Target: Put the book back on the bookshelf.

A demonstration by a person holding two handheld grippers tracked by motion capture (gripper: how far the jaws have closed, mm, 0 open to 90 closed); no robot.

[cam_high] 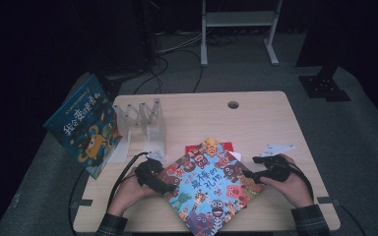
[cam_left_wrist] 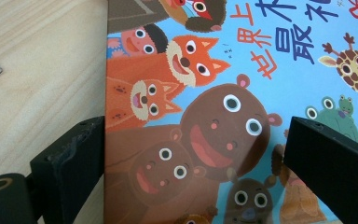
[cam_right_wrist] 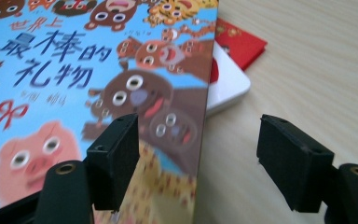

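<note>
A picture book (cam_high: 211, 189) with a blue cover full of cartoon animals lies turned at an angle on the near part of the wooden table (cam_high: 266, 123). My left gripper (cam_high: 167, 184) rests at the book's left edge; in the left gripper view (cam_left_wrist: 196, 140) the jaws stand wide apart, one over bare wood and one over the cover (cam_left_wrist: 223, 116). My right gripper (cam_high: 252, 169) is at the right edge. Its jaws (cam_right_wrist: 196, 130) are also apart, straddling the cover's edge (cam_right_wrist: 121, 84) without pressing on it. Under the far corner lies a red book (cam_right_wrist: 240, 42) and a white one (cam_right_wrist: 228, 81).
A second picture book (cam_high: 83, 125) stands tilted at the table's left edge, beside a clear zigzag book rack (cam_high: 142, 120). A cable hole (cam_high: 233, 104) sits near the far edge. Bare wood stretches to the right of the right gripper.
</note>
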